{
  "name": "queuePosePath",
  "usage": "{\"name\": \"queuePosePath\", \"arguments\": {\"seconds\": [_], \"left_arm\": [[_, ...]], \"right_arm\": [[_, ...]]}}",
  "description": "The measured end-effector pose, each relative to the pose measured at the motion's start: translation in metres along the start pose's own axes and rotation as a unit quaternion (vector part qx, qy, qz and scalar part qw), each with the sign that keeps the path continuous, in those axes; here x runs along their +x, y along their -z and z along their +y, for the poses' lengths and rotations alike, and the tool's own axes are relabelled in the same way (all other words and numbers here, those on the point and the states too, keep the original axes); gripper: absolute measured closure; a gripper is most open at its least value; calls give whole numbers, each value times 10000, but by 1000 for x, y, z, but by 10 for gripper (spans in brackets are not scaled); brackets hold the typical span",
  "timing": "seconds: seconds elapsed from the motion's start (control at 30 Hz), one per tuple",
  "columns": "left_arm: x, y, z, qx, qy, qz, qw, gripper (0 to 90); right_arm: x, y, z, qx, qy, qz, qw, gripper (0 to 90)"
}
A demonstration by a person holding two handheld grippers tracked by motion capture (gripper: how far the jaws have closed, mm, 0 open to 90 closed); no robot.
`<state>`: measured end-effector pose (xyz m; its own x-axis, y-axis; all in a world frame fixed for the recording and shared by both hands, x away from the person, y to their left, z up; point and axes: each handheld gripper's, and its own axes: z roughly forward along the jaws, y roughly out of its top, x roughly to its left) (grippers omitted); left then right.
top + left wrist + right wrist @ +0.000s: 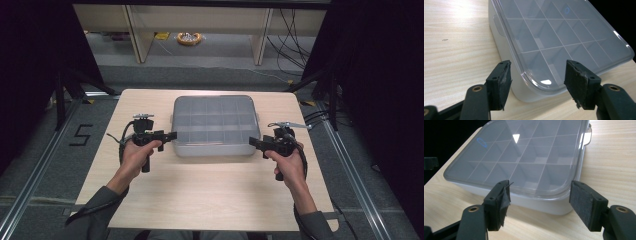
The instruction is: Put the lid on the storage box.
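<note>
A shallow white compartment box [215, 126] with a clear lid lies in the middle of the wooden table [200, 190]; its divided cells look empty. My left gripper [172, 135] is open at the box's near left corner [534, 92], jaws spread either side of that corner without touching. My right gripper [252, 142] is open at the near right corner [559, 208], jaws likewise apart around it. Through the lid the grid of dividers [554, 37] [524, 157] shows. A small latch tab [587, 136] sits on the box's side.
Bare wood lies in front of the box and on both sides. Beyond the table's far edge stand pale shelf legs [137, 35] and a yellow cable coil [189, 38] on the floor. Black cables [292, 40] hang at the back right. Dark curtains flank the table.
</note>
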<state>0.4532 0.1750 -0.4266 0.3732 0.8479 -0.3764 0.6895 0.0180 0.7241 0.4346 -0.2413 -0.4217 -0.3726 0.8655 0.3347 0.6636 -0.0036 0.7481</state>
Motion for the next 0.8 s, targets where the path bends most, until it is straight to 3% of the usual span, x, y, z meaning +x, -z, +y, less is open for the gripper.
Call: {"name": "queuePosePath", "arguments": {"seconds": [0.47, 0.6, 0.63, 0.67, 0.73, 0.8], "left_arm": [[-9, 11, -24, -39, -115, -286, 9995, 320], [-14, 14, -28, -17, -230, -262, 9994, 314], [-14, 15, -30, 50, -359, -257, 9990, 309], [-16, 14, -31, 5, -283, -276, 9992, 307], [-16, 15, -32, 42, -329, -277, 9991, 302], [-16, 16, -34, 88, -393, -249, 9989, 301]], "right_arm": [[11, 10, -11, 51, 168, 88, 9998, 316], [12, 10, -13, 32, 185, 112, 9998, 312], [13, 11, -14, 64, 181, 138, 9997, 310], [17, 12, -15, 90, -6, 181, 9998, 309], [15, 11, -16, 39, 181, 168, 9997, 306], [18, 11, -16, 32, 93, 160, 9998, 305]]}}
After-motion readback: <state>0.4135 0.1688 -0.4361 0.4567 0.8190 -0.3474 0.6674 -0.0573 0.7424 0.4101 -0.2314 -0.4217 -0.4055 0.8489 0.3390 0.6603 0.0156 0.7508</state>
